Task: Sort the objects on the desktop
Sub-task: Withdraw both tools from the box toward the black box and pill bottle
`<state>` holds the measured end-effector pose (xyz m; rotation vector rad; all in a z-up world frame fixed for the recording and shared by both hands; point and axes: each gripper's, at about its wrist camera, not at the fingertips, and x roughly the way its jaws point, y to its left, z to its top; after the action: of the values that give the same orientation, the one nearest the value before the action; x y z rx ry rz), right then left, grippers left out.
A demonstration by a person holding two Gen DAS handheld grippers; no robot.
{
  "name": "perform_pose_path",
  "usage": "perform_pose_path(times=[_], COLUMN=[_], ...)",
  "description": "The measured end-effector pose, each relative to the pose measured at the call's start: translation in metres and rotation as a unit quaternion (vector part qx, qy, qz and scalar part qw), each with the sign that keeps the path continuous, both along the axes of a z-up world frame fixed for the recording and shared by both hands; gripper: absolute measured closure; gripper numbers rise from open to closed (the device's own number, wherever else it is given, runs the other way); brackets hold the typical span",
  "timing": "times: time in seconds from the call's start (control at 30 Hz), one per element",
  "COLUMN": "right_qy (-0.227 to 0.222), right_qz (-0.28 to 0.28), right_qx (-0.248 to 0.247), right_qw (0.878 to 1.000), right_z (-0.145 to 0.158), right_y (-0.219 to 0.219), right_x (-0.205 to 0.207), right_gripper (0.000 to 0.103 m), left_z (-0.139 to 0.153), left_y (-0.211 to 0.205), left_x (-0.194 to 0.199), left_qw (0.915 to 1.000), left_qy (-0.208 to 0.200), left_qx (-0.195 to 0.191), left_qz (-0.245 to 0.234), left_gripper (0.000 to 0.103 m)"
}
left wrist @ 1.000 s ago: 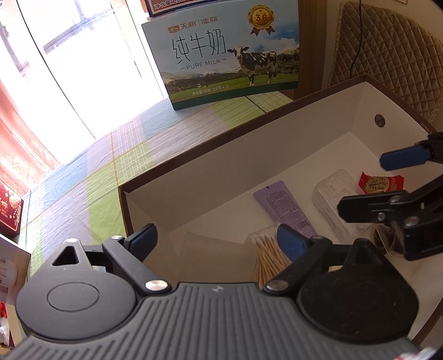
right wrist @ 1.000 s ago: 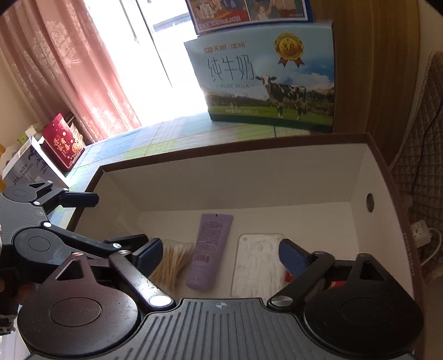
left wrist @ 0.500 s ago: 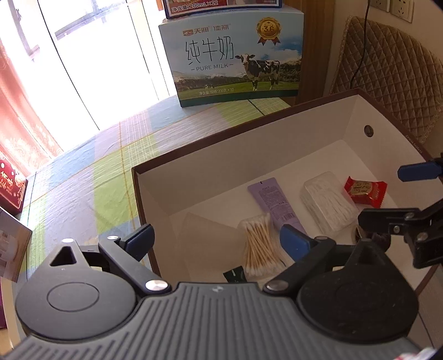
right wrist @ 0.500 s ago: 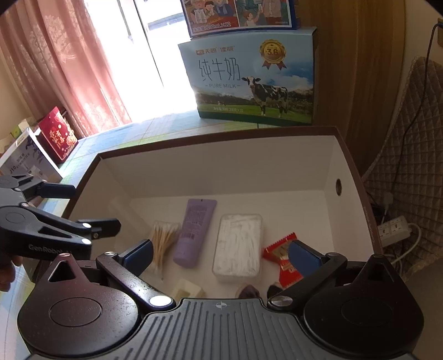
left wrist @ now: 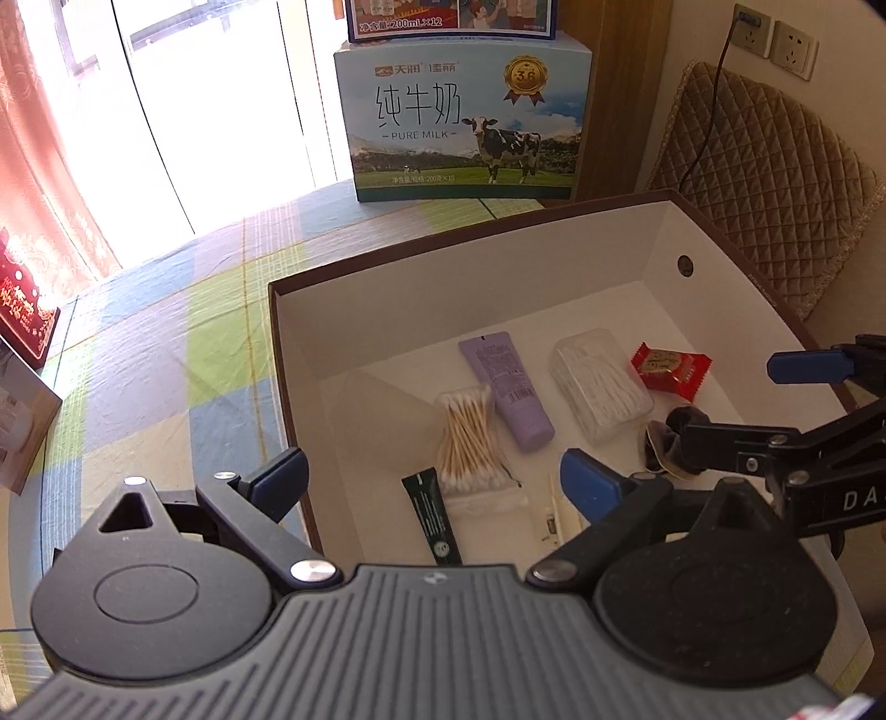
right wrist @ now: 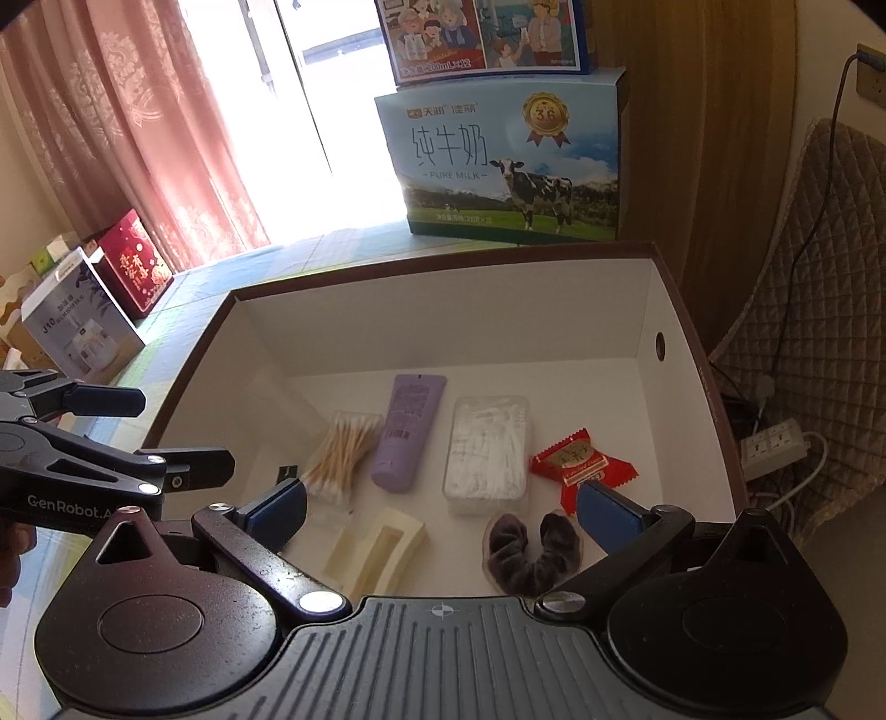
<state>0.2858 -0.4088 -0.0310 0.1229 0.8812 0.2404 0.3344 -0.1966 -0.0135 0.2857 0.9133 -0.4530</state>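
Lilac tube (right wrist: 408, 429), red candy wrapper (right wrist: 581, 464), checked tablecloth (left wrist: 166, 354)

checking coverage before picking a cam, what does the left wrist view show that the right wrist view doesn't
Only the left wrist view shows the full dark green tube near the box's front wall and wall sockets.

Only the right wrist view shows the cream tray, the whole dark scrunchie and a power strip.

Both show the box, cotton swabs, purple tube, clear case, red candy and milk carton.
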Motion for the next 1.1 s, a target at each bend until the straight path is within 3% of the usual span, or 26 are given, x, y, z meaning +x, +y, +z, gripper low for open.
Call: perform_pose_path(times=[0.6, 1.1], right_qy=[-0.024, -0.02], right_qz=[0.02, 0.047], right_qx=[0.006, 0.008], right_qw=[0.999, 0.999], right_z=[0.021, 0.017], right_y=[0.025, 0.072], right_x=[-0.054, -0.103], right_gripper=[0.002, 0.002], left_z=[0.022, 0.026], left_y=[0.042, 0.102], left_x=[-0.059, -0.11], left_qw=[0.9992, 0.9974], left_qy=[-0.006, 0.002], left_qx=[-0.023, -0.032], left_qz=[0.032, 0.065], left_gripper=[0.007, 0.006])
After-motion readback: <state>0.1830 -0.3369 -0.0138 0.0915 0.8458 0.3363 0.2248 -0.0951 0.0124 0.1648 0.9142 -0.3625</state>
